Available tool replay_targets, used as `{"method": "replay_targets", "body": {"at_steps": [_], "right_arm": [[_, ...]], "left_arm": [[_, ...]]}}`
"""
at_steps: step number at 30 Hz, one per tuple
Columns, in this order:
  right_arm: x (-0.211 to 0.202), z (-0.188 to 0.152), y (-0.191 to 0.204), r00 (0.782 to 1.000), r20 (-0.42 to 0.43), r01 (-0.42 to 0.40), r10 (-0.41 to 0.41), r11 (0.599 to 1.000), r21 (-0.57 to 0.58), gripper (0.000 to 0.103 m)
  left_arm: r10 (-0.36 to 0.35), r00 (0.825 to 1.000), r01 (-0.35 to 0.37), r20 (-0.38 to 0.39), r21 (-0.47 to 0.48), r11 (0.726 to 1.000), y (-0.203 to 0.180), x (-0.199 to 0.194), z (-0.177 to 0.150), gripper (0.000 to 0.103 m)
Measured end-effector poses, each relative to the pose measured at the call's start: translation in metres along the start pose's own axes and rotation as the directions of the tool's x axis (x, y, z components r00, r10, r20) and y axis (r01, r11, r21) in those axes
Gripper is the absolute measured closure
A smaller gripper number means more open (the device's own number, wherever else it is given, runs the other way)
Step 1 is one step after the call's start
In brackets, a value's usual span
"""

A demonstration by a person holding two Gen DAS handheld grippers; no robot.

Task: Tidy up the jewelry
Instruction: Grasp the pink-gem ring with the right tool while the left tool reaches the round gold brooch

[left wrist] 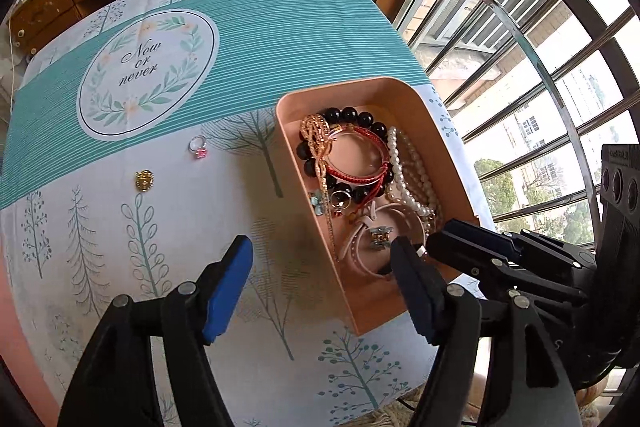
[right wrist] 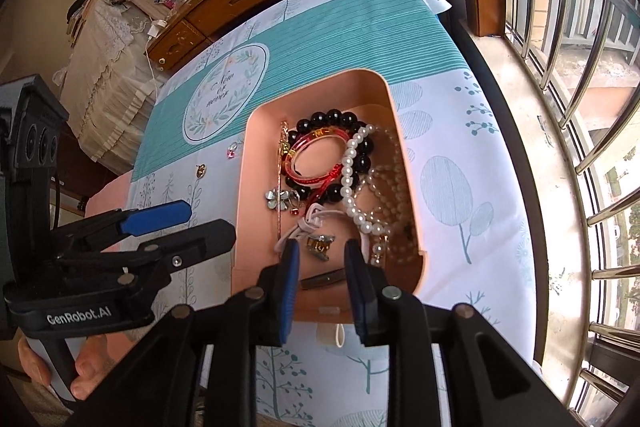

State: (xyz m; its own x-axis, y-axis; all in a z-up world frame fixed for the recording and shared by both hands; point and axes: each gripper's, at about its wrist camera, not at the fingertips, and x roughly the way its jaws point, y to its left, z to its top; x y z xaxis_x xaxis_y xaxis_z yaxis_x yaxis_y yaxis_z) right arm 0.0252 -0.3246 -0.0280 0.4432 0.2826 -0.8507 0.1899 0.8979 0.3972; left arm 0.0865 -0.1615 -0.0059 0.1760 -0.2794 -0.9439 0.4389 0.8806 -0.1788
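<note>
- Left gripper, jaws released, straddles the near-left wall of the pink tray.
- Right gripper, jaws parted and empty, hovers over that tray's near end.
- Pink-stone ring and gold charm lie left of the tray.

The bench is covered by a cloth printed with pale trees, crossed by a teal striped band that carries a round wreath emblem reading "Now or never". A peach tray stands on the cloth near the window-side edge, holding a heap of jewelry. Left of the tray, two small pieces lie directly on the cloth, apart from each other: a ring with a pink stone and, nearer the camera, a small gold ornament.
</note>
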Motion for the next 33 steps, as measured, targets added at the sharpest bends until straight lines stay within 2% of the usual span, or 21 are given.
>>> {"method": "replay_targets", "body": {"at_steps": [3,5,7,9,12,13,17,21,23,26,29,33], "right_arm": [[0.002,0.004,0.019,1.000,-0.004,0.004,-0.004,0.998,-0.055,0.079],[0.005,0.008,0.033,1.000,-0.006,0.006,-0.006,0.996,-0.090,0.079],[0.007,0.013,0.045,1.000,-0.008,0.006,-0.007,0.993,-0.116,0.074],[0.009,0.021,0.057,1.000,-0.003,0.003,-0.004,0.991,-0.137,0.066],[0.014,0.034,0.075,1.000,-0.004,-0.008,0.008,0.987,-0.163,0.065],[0.017,0.040,0.081,1.000,-0.007,-0.015,0.014,0.985,-0.169,0.065],[0.032,0.063,0.104,1.000,-0.015,-0.021,0.019,0.982,-0.189,0.065],[0.061,0.081,0.125,0.998,-0.055,-0.038,0.027,0.977,-0.210,0.065],[0.080,0.087,0.134,0.996,-0.086,-0.036,0.016,0.972,-0.234,0.065],[0.109,0.093,0.141,0.991,-0.129,0.009,-0.043,0.968,-0.251,0.065],[0.133,0.094,0.138,0.980,-0.172,0.054,-0.101,0.966,-0.255,0.066],[0.150,0.093,0.134,0.972,-0.189,0.085,-0.139,0.958,-0.272,0.066]], "left_arm": [[0.059,0.998,-0.059,0.023,-0.023,0.998,0.028,-0.012,0.001,0.033],[0.097,0.995,-0.096,0.036,-0.052,0.994,0.050,-0.020,0.003,0.024],[0.132,0.990,-0.127,0.049,-0.090,0.988,0.074,-0.028,0.004,0.023],[0.153,0.987,-0.146,0.051,-0.121,0.982,0.096,-0.035,0.006,0.023],[0.173,0.984,-0.164,0.053,-0.144,0.976,0.123,-0.041,0.009,0.018],[0.182,0.982,-0.172,0.057,-0.144,0.974,0.129,-0.041,0.010,0.014],[0.221,0.974,-0.215,0.055,-0.091,0.972,0.142,-0.031,0.012,0.013],[0.238,0.970,-0.239,0.044,0.020,0.971,0.141,-0.006,0.010,0.013],[0.227,0.973,-0.229,0.038,0.068,0.971,0.141,0.007,0.009,0.013],[0.197,0.980,-0.198,0.024,0.105,0.975,0.144,0.020,0.007,0.013],[0.198,0.980,-0.200,0.028,0.127,0.972,0.146,0.025,0.004,0.013],[0.197,0.980,-0.199,0.024,0.131,0.971,0.151,0.030,0.003,0.013]]}}
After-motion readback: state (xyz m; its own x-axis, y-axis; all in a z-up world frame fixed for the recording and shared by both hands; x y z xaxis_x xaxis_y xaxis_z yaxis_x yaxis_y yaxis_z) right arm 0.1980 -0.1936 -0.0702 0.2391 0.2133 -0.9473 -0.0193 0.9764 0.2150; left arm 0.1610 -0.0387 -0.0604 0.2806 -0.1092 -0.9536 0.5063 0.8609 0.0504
